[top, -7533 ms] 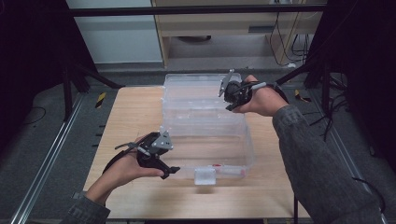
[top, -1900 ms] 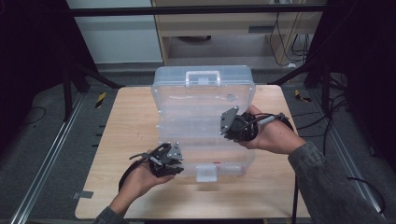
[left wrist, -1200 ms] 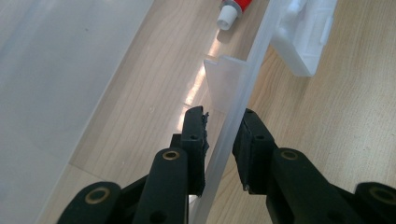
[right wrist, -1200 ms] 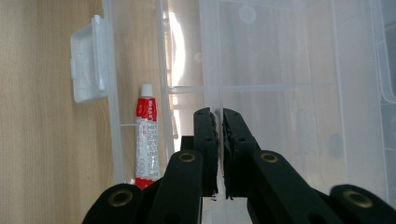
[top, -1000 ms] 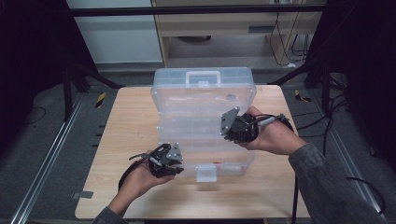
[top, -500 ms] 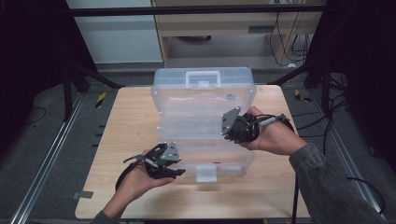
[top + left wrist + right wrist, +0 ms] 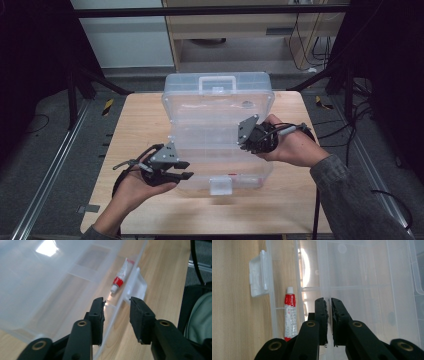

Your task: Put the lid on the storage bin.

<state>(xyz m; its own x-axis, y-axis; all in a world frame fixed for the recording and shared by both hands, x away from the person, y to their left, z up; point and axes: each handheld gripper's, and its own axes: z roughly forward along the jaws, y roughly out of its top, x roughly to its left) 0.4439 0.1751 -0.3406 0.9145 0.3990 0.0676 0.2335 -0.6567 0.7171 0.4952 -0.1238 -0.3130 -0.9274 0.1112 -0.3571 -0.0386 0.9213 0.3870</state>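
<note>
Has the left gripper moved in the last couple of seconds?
Yes. The left gripper has pulled back slightly toward the table's left edge, away from the clear box, its fingers now open.

The lid [image 7: 218, 107] is on its way down now. Seven and a half seconds back it lay flung open across the far half of the table; now it stands tilted over the box [image 7: 220, 167], its handle [image 7: 217, 83] at the top. The right gripper [image 7: 246, 137] has come in from the far edge to mid-table, jaws nipped on the lid's rim. The left gripper [image 7: 184, 169] has eased back off the box's near-left edge, jaws apart.
</note>
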